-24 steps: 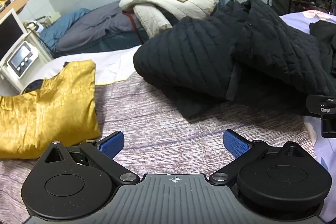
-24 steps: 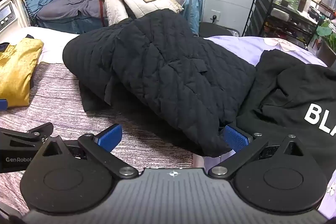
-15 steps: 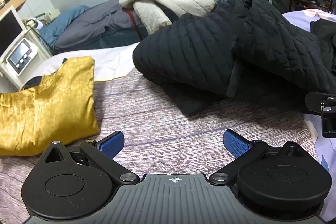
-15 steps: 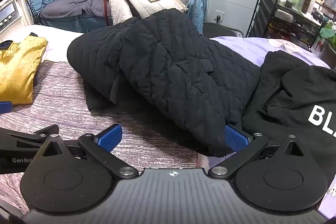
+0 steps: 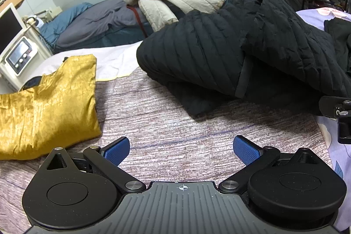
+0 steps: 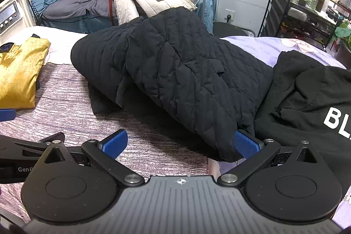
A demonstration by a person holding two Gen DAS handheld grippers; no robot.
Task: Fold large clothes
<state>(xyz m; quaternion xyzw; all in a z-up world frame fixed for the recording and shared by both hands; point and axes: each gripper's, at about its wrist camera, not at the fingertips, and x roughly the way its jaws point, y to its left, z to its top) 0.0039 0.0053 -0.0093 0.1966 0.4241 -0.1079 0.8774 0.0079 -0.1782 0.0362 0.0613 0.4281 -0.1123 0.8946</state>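
**Mia:** Where is the big coat lying?

**Ben:** The black puffy coat (image 6: 175,71) is sitting in a lump in the middle of the bed (image 5: 179,124), on the stripy purple cover. It is half folded over itself. The left hand-held gripper (image 5: 181,149) is hanging over the bare cover, fingers spread wide, holding nothing. The right hand-held gripper (image 6: 181,144) is spread wide too, and its right blue pad is touching the near corner of the coat.

**Mia:** What could be going wrong?

**Ben:** I think the coat is thick and slippery, so a small pinch may be grabbing only the top layer, and the rest may be sliding out. The black hoodie (image 6: 307,98) is lying right beside it, so the right one may be catching that by mistake.

**Mia:** And the gold thing?

**Ben:** The shiny gold cloth (image 5: 46,106) is lying folded at the left, crinkly and smooth.
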